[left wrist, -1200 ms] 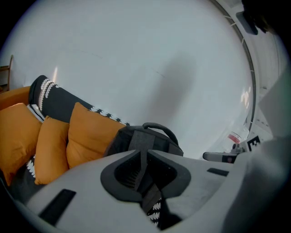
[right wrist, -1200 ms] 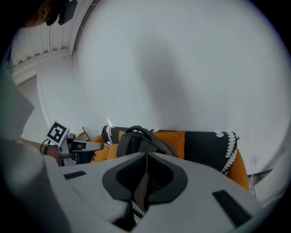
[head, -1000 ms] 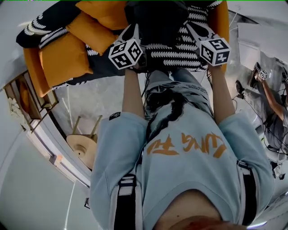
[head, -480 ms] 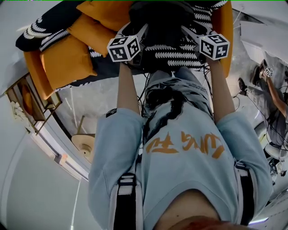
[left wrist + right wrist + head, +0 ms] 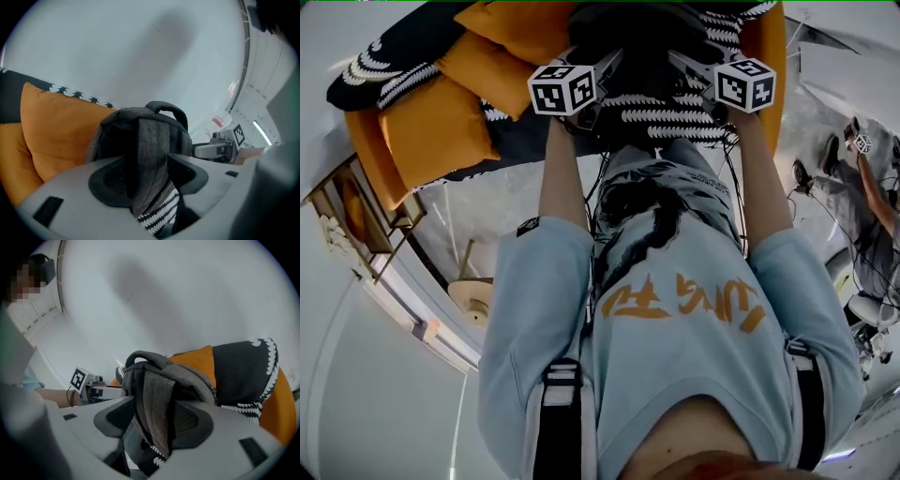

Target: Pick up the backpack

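In the head view the one dark backpack (image 5: 628,37) lies on an orange sofa (image 5: 366,141) and is cut off by the top edge. Its shape is hard to make out against the black-and-white patterned throw (image 5: 675,103). Three orange cushions (image 5: 431,122) show to its left. Each gripper view hides the bag's lower part behind the gripper body; one carry handle (image 5: 166,110) arches on top.

There are two grippers. The left gripper (image 5: 147,176) has just been opening its jaws, which stand apart with one grey strap (image 5: 150,150) running between them. The right gripper (image 5: 154,423) has done likewise, jaws wide around a second grey strap (image 5: 157,404). A second person (image 5: 867,187) is partly cut off at the right edge.
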Demonstrator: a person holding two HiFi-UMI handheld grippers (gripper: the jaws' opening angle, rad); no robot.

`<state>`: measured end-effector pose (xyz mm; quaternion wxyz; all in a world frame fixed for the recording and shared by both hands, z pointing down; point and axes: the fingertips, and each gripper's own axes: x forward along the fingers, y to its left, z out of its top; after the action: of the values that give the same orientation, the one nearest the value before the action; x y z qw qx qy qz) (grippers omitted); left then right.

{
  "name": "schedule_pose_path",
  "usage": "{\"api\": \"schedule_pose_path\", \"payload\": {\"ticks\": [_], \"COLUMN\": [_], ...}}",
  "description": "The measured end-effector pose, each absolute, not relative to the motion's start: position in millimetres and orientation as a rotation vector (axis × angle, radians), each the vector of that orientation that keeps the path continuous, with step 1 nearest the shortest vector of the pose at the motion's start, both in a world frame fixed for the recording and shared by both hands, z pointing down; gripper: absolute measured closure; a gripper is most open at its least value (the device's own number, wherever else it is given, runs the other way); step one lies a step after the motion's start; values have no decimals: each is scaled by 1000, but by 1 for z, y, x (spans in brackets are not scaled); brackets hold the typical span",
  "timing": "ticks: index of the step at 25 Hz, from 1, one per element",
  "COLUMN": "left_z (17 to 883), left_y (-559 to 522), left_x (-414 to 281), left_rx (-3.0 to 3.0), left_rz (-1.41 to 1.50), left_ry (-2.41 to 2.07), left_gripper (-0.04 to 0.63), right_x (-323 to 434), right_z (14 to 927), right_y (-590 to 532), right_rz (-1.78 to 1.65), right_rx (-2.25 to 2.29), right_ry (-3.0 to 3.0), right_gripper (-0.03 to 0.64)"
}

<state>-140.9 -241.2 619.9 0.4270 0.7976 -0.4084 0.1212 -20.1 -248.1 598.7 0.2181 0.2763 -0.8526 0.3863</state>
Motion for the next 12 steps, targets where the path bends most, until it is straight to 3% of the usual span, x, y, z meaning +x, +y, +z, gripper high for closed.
{"api": "schedule_pose_path", "payload": {"ticks": [7, 10, 12], "left_z": [612, 612, 614], "left_y": [-237, -235, -232], "left_x": [-117, -114, -117], "left_rx": [2009, 1998, 1990], "left_rz": [200, 179, 190], "left_ry": [-853, -836, -845], "left_gripper": [353, 353, 374], "right_x": [-42, -44, -46], "right_z": [603, 598, 594], "right_y": [-245, -242, -238], "right_rz": [1215, 1262, 1281], "right_rx": [630, 636, 643], "right_ry": [-2362, -2356, -2348], "right_gripper": [379, 473, 488]}}
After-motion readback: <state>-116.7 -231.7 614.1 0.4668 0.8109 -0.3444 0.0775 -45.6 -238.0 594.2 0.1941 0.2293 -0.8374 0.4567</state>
